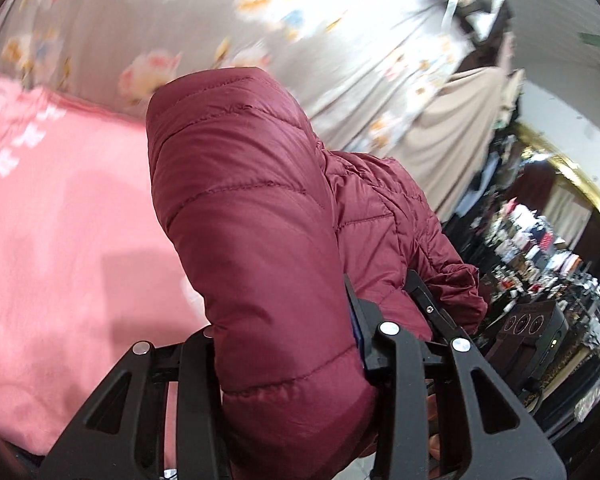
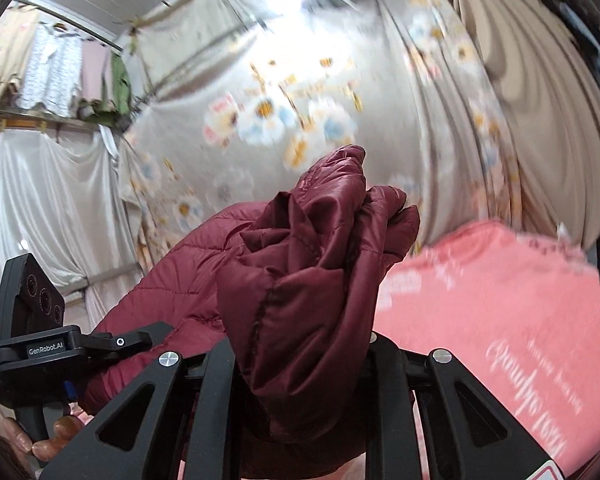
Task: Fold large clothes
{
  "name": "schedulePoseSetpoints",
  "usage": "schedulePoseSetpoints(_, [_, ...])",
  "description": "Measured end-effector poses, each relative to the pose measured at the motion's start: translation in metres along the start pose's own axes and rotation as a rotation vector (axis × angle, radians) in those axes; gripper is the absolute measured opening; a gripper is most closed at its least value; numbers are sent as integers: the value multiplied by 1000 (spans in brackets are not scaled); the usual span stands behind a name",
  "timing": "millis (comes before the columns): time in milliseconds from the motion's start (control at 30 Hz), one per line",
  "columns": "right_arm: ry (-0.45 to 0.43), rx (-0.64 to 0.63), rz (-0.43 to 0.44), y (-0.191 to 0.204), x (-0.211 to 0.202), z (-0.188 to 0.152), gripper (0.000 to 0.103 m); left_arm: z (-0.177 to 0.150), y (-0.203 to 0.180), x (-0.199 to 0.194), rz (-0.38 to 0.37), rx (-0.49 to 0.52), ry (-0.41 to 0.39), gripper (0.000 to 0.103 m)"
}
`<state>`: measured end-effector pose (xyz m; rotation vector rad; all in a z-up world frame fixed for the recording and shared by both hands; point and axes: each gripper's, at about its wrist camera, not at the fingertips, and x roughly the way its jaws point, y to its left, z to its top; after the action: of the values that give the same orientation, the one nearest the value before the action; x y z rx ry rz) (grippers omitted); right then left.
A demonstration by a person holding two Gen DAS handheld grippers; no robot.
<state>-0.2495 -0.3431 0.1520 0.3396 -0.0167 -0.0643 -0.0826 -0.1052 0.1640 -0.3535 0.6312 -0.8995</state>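
Both grippers are clamped on the jacket (image 1: 260, 216), a maroon quilted puffer, and it hangs in the air over the bed (image 1: 60, 208) rather than lying on it. The left gripper (image 1: 292, 360) has its jaws closed around a thick padded roll of it, maybe a sleeve or a side panel, I can't tell which; the roll fills the gap between the jaws completely. The right gripper (image 2: 300, 364) is pinched on a bunched, crumpled wad of the same fabric, narrower than the left's bite. In the right view the left gripper sits just beside that wad, so the two holds are close together, with a person's fingers (image 2: 56, 436) on its handle

The pink cover on the bed shows beneath and beside the jacket in both views; a flowered curtain (image 2: 300, 120) hangs behind

My guess on handling: light for its bulk, soft, springy. The shell looks shiny and slick, so it may creep out of a shallow pinch, and the padding will puff back after any fold. A bite on a seam, hem or collar edge should hold better than a fistful of loose panel like the right one. I'd want the holds spread toward the shoulders before laying it flat near the middle of the bed
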Motion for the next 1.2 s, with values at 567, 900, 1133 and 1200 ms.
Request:
schedulePoseSetpoints(567, [-290, -164, 229, 139, -7, 55, 18, 63, -45, -153, -45, 352, -334, 35])
schedulePoseSetpoints(900, [-78, -169, 224, 188, 112, -30, 18, 81, 89, -162, 59, 312, -282, 36])
schedulePoseSetpoints(1133, [71, -144, 190, 185, 191, -98, 18, 76, 198, -114, 141, 232, -185, 36])
schedulePoseSetpoints(1200, [99, -141, 171, 183, 209, -117, 18, 76, 224, -100, 149, 213, -162, 36])
